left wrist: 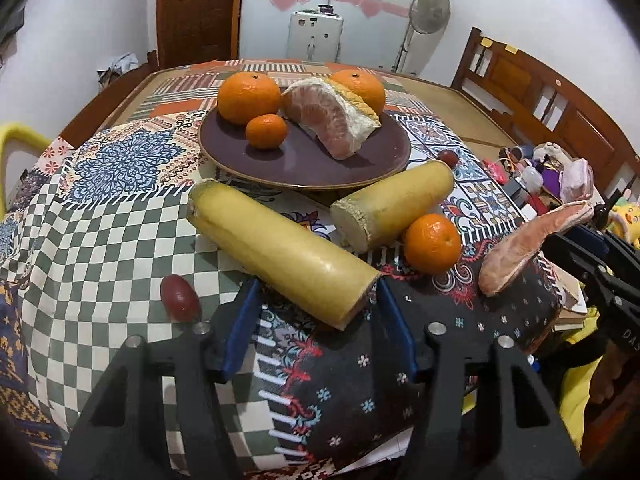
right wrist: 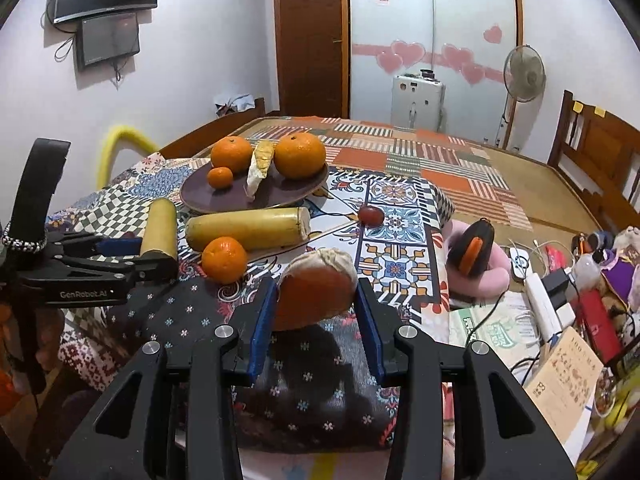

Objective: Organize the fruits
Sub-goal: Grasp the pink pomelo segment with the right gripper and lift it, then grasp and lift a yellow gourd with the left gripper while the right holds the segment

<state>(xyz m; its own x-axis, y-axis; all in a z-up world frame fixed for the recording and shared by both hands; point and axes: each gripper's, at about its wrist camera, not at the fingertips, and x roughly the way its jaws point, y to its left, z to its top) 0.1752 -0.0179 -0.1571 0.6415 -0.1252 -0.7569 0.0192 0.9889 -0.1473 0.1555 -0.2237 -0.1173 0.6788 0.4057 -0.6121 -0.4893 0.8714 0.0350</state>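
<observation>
A dark purple plate (left wrist: 372, 160) (right wrist: 208, 196) holds two big oranges, a small tangerine (left wrist: 266, 131) and a peeled pomelo wedge (left wrist: 336, 120). My left gripper (left wrist: 316, 300) is closed on the near end of a yellow sugarcane piece (left wrist: 280, 248) (right wrist: 160, 228) lying on the cloth. A second sugarcane piece (left wrist: 392, 204) (right wrist: 248, 228) and a tangerine (left wrist: 432, 242) (right wrist: 224, 259) lie beside it. My right gripper (right wrist: 316, 296) is shut on a pomelo slice (right wrist: 316, 292) (left wrist: 528, 248), held above the cloth.
Red grapes lie on the patterned cloth, one near left (left wrist: 180, 298) and one behind the plate's right (left wrist: 447, 157) (right wrist: 371, 215). Clutter, cables and a power strip (right wrist: 548, 300) fill the right side. A yellow chair (right wrist: 120, 144) stands at left.
</observation>
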